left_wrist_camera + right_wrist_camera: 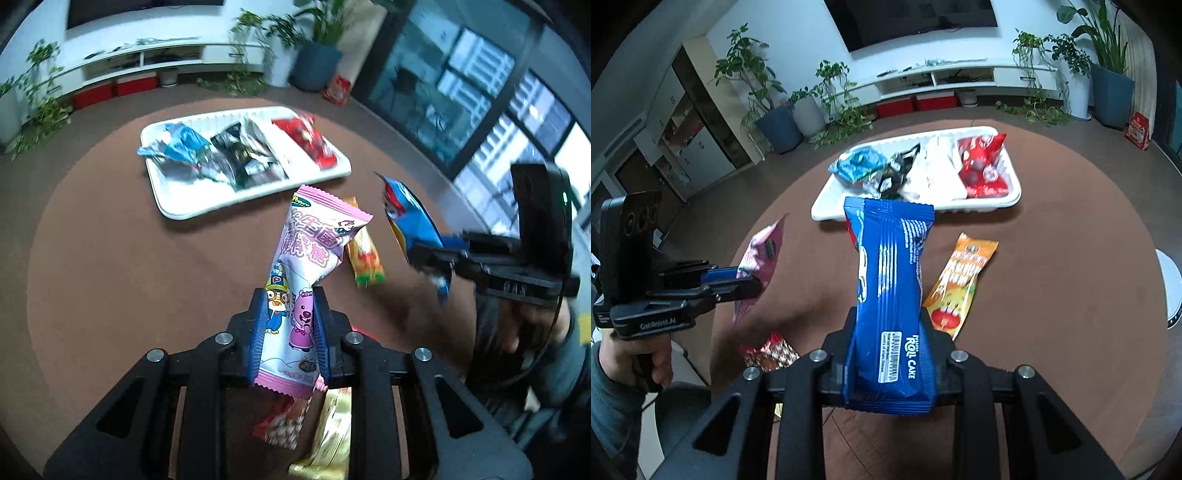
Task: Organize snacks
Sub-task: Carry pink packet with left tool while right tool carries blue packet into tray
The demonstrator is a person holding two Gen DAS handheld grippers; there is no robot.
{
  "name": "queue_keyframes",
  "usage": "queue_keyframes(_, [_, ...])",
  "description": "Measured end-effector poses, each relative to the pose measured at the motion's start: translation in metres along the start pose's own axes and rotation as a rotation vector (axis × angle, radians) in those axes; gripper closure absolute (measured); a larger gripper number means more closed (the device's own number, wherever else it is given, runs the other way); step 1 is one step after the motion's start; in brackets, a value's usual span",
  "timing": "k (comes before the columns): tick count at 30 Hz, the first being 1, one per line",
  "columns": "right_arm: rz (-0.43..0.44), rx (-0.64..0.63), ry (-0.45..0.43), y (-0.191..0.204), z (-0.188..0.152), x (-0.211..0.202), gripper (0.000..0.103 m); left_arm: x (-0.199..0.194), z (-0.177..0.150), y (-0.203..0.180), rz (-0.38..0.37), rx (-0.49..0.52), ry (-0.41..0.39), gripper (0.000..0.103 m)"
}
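Observation:
My left gripper [290, 314] is shut on a pink candy packet [306, 266] with cartoon figures, held above the round brown table. My right gripper [888, 325] is shut on a blue roll cake packet [890, 295], also held above the table. Each gripper shows in the other's view: the right one [436, 258] with the blue packet [410, 218], the left one [753, 286] with the pink packet [761, 258]. A white divided tray [184, 212] at the far side holds blue, black, white and red snack packets; it also shows in the right wrist view [827, 214].
An orange snack packet [960, 284] lies on the table between the grippers and the tray, also in the left wrist view [365, 258]. A red-white packet [280, 424] and a gold packet [328, 435] lie under my left gripper. Potted plants and a TV shelf stand beyond the table.

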State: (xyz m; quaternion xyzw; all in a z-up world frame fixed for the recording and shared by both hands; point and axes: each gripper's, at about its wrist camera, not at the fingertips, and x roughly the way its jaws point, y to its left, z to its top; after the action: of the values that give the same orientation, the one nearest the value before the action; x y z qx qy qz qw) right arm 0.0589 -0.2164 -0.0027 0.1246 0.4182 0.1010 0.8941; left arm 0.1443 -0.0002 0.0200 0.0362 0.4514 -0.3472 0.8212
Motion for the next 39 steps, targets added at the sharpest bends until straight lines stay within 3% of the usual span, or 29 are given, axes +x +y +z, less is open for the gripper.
queue_keyframes(7, [-0.009, -0.007, -0.057, -0.006, 0.027, -0.016, 0.072, -0.006, 0.041, 0.005, 0.015, -0.06, -0.097, 0.082])
queue_keyframes(17, [-0.031, -0.032, -0.151, -0.015, 0.096, -0.023, 0.072, -0.015, 0.098, 0.018, -0.005, -0.144, -0.206, 0.081])
queue_keyframes(27, [-0.069, -0.094, -0.086, -0.013, 0.169, 0.049, 0.072, 0.046, 0.144, 0.05, 0.064, -0.221, -0.146, 0.081])
queue_keyframes(39, [-0.125, -0.084, 0.065, -0.029, 0.172, 0.139, 0.072, 0.123, 0.154, 0.085, 0.141, -0.298, -0.062, 0.081])
